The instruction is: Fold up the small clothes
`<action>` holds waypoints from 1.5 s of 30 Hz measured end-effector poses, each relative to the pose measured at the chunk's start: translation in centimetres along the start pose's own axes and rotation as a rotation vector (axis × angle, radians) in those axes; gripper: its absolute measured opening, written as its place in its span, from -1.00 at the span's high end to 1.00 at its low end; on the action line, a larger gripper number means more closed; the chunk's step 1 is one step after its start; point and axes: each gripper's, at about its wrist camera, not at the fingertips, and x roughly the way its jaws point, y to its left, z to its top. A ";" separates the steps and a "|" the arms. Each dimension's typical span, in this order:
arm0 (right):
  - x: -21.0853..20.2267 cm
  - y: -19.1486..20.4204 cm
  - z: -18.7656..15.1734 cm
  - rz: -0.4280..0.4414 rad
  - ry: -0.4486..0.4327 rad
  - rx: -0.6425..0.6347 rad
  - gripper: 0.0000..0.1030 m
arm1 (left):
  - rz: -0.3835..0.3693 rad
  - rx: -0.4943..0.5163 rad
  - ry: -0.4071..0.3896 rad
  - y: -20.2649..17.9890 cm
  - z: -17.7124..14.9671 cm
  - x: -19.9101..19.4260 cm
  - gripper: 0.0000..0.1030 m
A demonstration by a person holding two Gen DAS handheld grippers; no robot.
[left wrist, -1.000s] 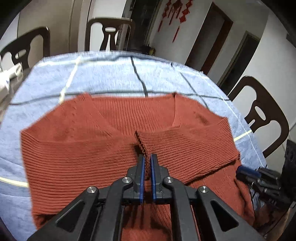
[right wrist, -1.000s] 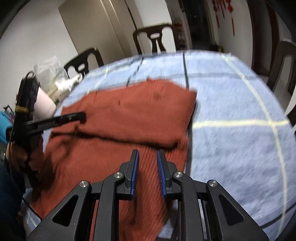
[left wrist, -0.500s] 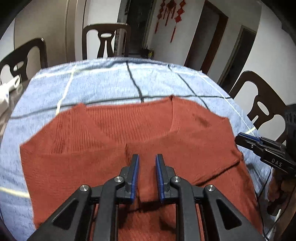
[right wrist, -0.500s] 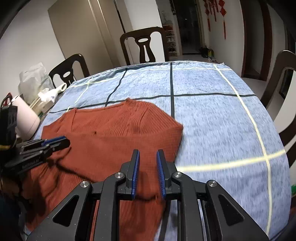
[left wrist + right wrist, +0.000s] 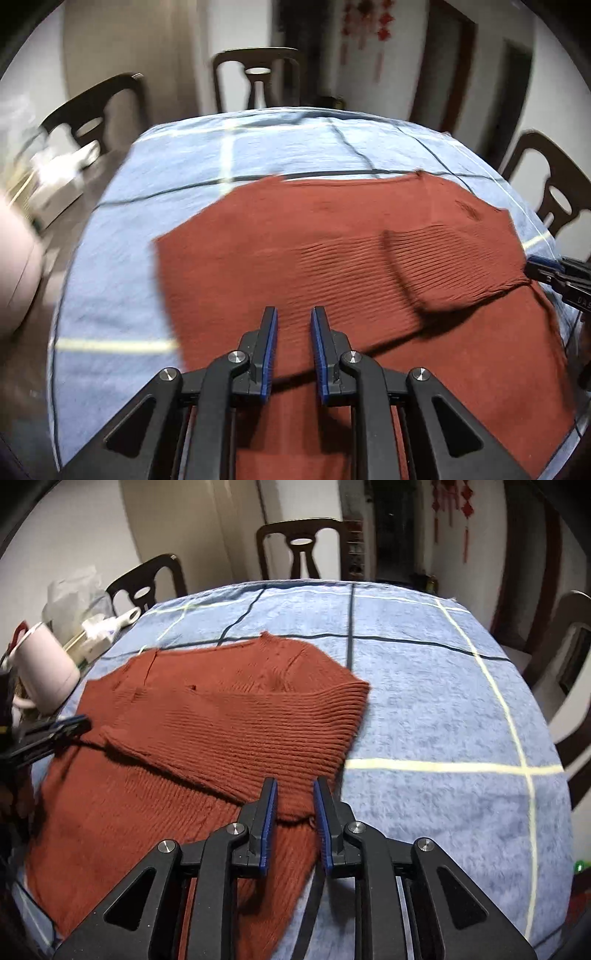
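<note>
A rust-red ribbed sweater (image 5: 332, 229) lies flat on the blue checked tablecloth (image 5: 166, 177), with one sleeve folded across its body. My left gripper (image 5: 294, 314) hovers open over the sweater's lower middle, with nothing between its pads. In the right wrist view the sweater (image 5: 221, 731) fills the left half of the table. My right gripper (image 5: 295, 784) stands open just above a folded knit edge near the sweater's right side, not pinching it. Each gripper shows in the other's view: the left gripper (image 5: 74, 725) by a sleeve end, the right gripper (image 5: 543, 267) at the folded sleeve's tip.
Dark wooden chairs ring the round table: a far chair (image 5: 303, 546), another far chair (image 5: 147, 579) and a right-hand chair (image 5: 569, 657). A pale kettle (image 5: 40, 668), a plastic bag (image 5: 74, 598) and small white items sit off the cloth at the left. Bare blue cloth (image 5: 424, 709) spreads to the right of the sweater.
My left gripper opened and let go of the sleeve cuff, then swung left over the sweater. The right gripper drifted a little along the sweater's right edge, jaws unchanged.
</note>
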 end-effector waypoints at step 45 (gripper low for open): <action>-7.5 2.6 -12.5 0.260 0.052 0.167 0.02 | -0.163 -0.205 -0.016 -0.3 -15.0 -11.2 -0.02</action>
